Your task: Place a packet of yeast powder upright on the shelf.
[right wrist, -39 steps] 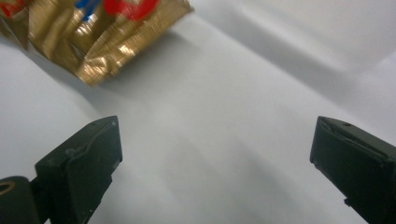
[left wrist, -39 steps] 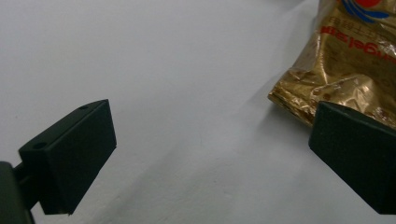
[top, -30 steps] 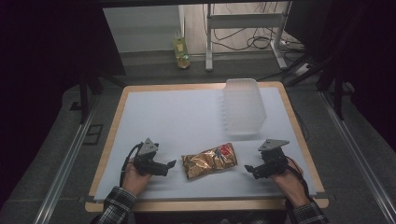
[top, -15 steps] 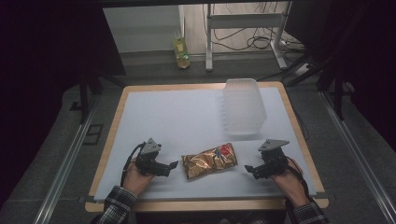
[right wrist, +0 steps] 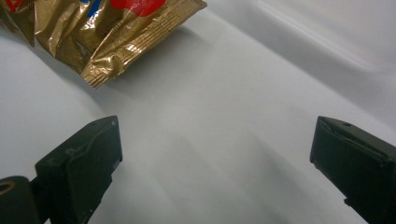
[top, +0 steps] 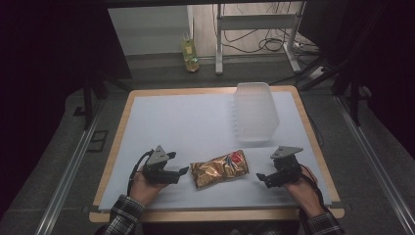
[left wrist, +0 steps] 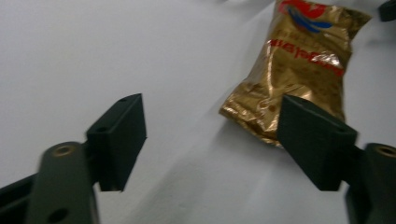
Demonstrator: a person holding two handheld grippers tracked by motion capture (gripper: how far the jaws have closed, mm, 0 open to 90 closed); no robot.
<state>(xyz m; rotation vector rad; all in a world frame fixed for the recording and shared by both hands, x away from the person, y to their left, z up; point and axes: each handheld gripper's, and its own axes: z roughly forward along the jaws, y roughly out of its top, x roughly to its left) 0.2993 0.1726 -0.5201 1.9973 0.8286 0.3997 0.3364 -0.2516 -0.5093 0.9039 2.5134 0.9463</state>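
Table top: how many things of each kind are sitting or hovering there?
Gold snack bag: 1
Clear plastic container: 1
Hand-held grippers: 2, left gripper and right gripper
Total: 4

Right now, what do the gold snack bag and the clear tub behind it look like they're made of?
Snack bag: looks like metallised plastic film, glossy gold; it is crinkled, catches the light, and has a crimped end seal. Clear tub: probably thin moulded plastic, translucent and frosted-looking; its ribbed wall lets the white table cover show through.
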